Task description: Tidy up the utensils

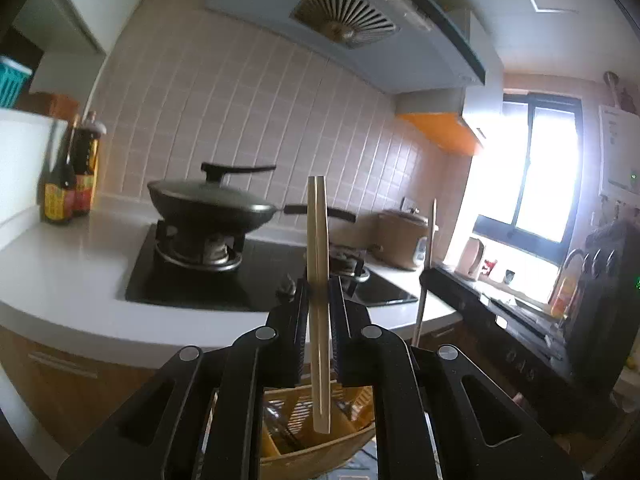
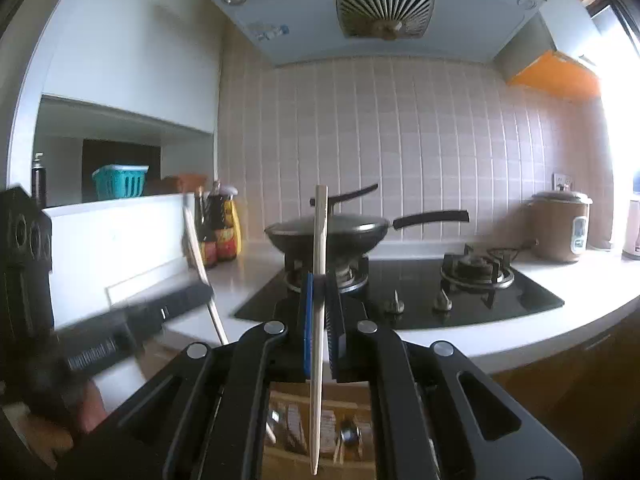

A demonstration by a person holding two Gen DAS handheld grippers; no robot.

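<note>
Left wrist view shows the left gripper (image 1: 319, 300) clamping pale wooden chopsticks (image 1: 318, 280) upright above the slatted wooden utensil basket (image 1: 320, 440), the right gripper (image 2: 320, 300) likewise gripping one pale chopstick (image 2: 319, 320), so both likely remain unplaced.

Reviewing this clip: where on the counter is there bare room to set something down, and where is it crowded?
Bare white counter lies between the sauce bottles and the black hob, and along the front edge before the hob. Crowded: the hob, with the lidded wok and a second burner; the rice cooker corner; and the utensil tray below the grippers.
</note>
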